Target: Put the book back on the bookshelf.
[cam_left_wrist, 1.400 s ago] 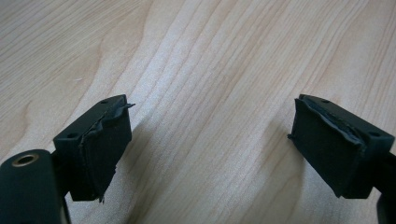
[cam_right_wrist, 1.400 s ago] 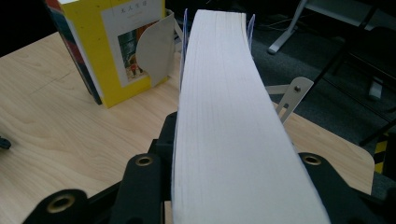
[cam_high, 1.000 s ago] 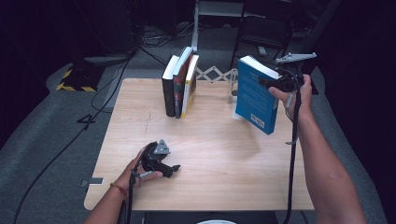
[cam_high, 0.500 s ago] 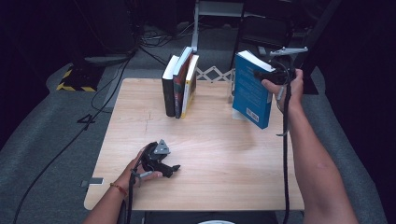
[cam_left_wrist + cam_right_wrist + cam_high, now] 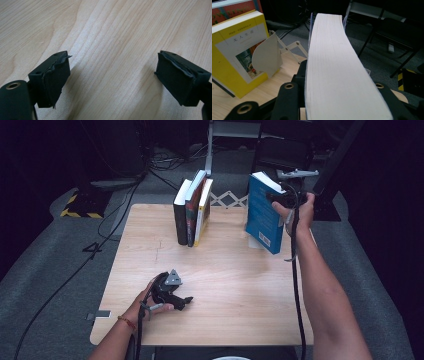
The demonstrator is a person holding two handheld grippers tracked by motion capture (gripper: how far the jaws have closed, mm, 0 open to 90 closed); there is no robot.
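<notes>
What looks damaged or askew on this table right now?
The pads on the left gripper's fingers are torn and peeling at the edges. The three books at the table's back edge lean sideways, and the blue book hangs tilted in the right gripper.

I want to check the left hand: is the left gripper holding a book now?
No. In the left gripper view, the left gripper stands open over the bare wooden table, with nothing between its jaws.

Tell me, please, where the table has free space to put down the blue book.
Bare wood lies between the standing books and the blue book in the right gripper, and across the table right of the left gripper. The far left, around the row, is crowded.
</notes>
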